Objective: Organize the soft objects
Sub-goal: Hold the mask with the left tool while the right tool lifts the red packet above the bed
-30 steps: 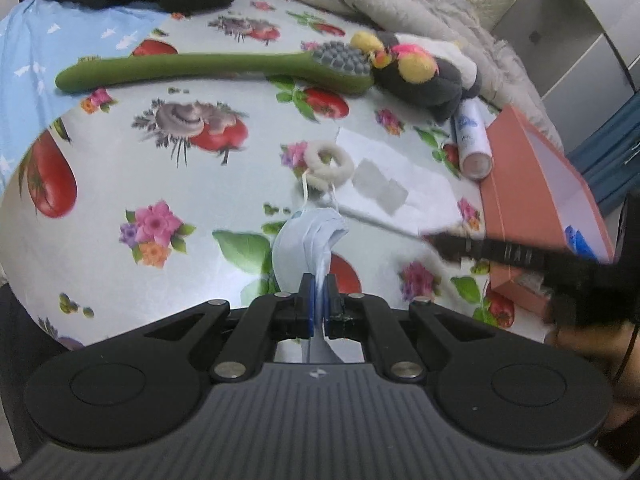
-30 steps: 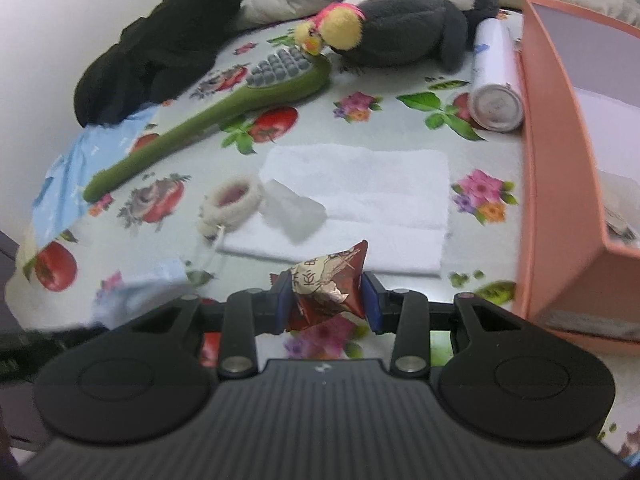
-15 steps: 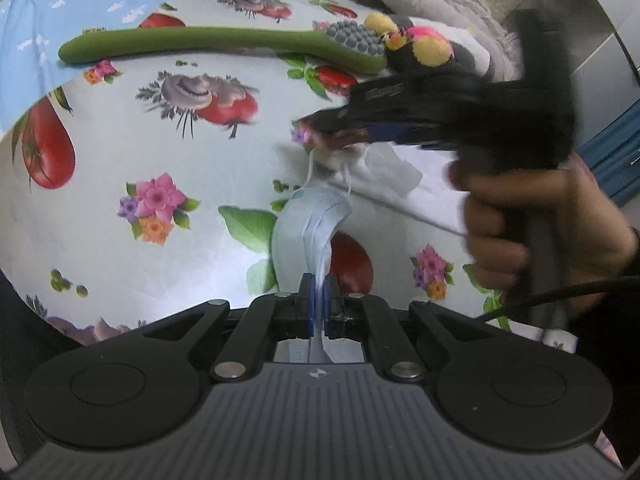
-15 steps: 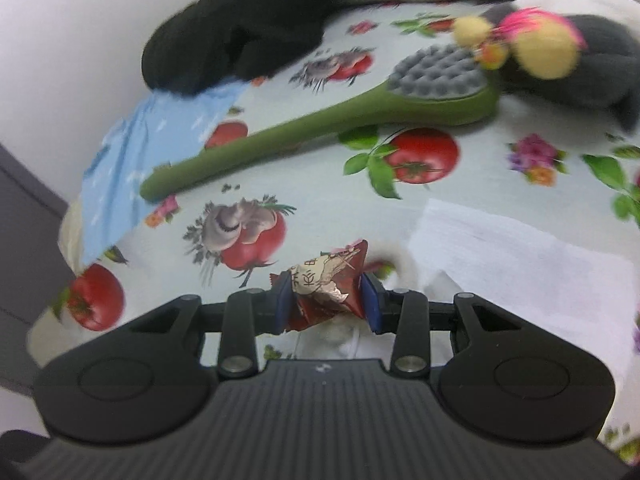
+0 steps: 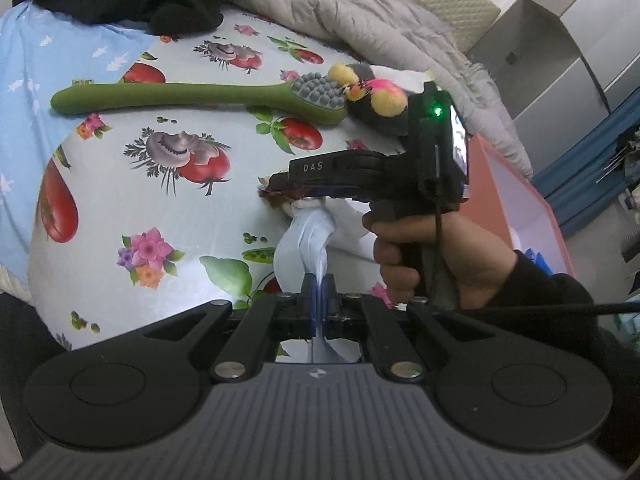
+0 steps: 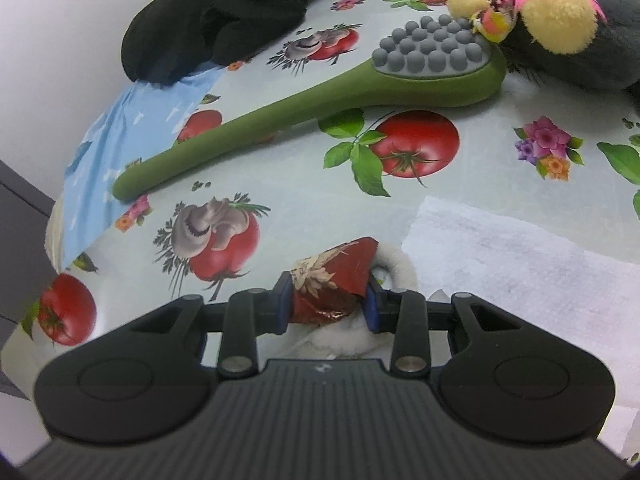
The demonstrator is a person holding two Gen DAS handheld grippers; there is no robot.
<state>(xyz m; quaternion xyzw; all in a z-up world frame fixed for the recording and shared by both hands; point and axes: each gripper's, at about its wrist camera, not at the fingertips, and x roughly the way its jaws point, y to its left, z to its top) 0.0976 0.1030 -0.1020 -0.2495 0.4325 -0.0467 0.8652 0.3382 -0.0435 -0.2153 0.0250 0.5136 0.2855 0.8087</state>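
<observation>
Gripping: left gripper pinching one face mask, right gripper (closing) on one red packet.

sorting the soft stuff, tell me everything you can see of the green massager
The green massager is a long, soft-looking olive paddle with a slim handle that widens into a rounded head. The head bears a grey pad of rounded nubs, facing up. It lies flat on the printed tablecloth. Its head touches the plush toy; neither gripper touches it.
</observation>
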